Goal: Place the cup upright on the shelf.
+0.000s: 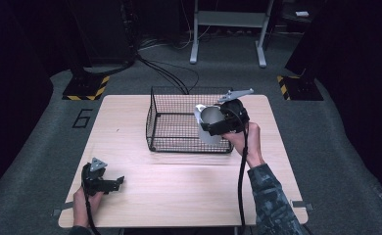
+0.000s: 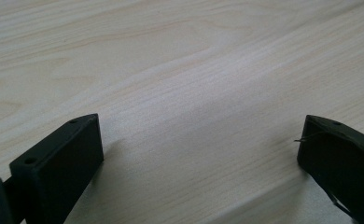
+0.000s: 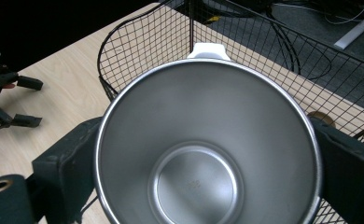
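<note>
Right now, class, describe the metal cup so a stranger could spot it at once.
Find the wooden table, then the black wire basket on it. Over the basket's right end, the right gripper holds the cup: shiny steel, empty, with a white tab at its rim.

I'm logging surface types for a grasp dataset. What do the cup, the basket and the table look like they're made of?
Cup: probably stainless steel, brushed with a soft sheen and a polished rim; it has a white tab at the rim that looks like plastic.
Basket: thin black wire mesh, likely coated metal.
Table: pale wood grain, matte, possibly laminate.
</note>
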Demonstrator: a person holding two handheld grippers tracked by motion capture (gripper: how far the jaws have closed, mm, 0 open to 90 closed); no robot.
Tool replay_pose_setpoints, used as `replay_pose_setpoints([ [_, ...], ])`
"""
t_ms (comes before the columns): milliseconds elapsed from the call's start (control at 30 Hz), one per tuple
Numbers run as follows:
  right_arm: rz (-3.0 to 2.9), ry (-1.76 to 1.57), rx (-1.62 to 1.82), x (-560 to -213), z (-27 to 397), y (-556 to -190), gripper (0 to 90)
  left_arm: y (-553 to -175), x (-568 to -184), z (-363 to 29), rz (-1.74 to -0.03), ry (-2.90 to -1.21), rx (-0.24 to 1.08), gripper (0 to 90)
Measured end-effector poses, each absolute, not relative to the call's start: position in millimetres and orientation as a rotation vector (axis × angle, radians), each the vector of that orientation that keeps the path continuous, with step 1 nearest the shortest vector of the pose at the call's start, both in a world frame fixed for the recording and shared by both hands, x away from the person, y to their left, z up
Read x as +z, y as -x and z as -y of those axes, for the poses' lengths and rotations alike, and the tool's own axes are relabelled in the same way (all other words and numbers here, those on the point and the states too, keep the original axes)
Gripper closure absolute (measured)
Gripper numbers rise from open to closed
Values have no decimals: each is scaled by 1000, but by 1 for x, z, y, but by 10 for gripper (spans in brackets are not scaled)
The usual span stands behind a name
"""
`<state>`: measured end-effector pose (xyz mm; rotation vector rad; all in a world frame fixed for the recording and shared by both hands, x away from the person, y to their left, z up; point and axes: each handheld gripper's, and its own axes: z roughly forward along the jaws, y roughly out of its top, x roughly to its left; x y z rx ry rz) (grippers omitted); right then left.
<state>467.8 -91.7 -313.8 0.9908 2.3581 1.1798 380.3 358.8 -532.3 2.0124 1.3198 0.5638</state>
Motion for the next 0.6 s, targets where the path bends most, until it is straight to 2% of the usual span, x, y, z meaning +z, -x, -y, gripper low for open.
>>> replay_pose_setpoints([
  [600,-2353,-1025,1157,-308,86,-493,59,-380,-532,-359,-1320,-2012,564,2],
])
